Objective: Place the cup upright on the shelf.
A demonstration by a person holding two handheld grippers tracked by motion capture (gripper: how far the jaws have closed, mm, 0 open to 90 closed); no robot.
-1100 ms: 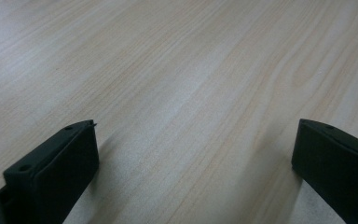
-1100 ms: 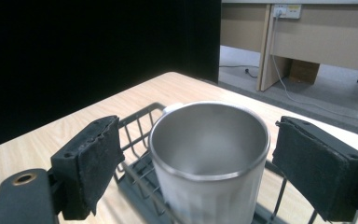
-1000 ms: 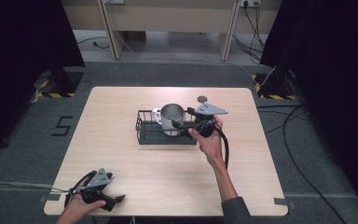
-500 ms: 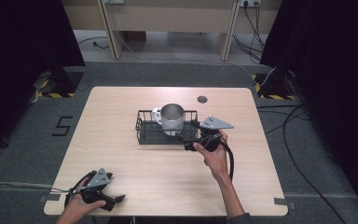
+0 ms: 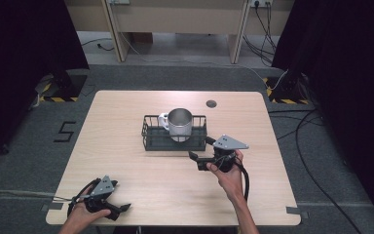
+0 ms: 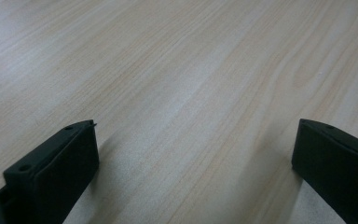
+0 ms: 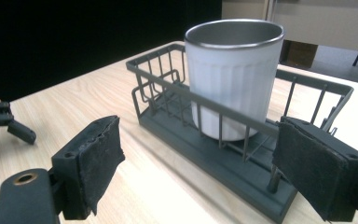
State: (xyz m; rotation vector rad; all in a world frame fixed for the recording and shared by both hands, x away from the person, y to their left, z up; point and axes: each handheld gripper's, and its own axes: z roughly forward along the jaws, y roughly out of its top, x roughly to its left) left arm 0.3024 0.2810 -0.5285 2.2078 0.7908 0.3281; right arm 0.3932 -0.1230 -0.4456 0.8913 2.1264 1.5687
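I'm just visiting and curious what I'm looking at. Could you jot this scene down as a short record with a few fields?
Setting: light wooden table
Main thing: metal mug with a white handle, standing upright
Where it stands: inside a dark wire rack at mid-table
Right gripper: jaws open, empty, just in front of the rack and apart from it
Left gripper: jaws open, empty, low over the table's near left corner
Also there: small dark round disc on the table behind the rack

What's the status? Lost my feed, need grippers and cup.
Right hand-held gripper open, empty, just short of rack. Left hand-held gripper open, low over table. Cup upright in rack. Nothing in the way.
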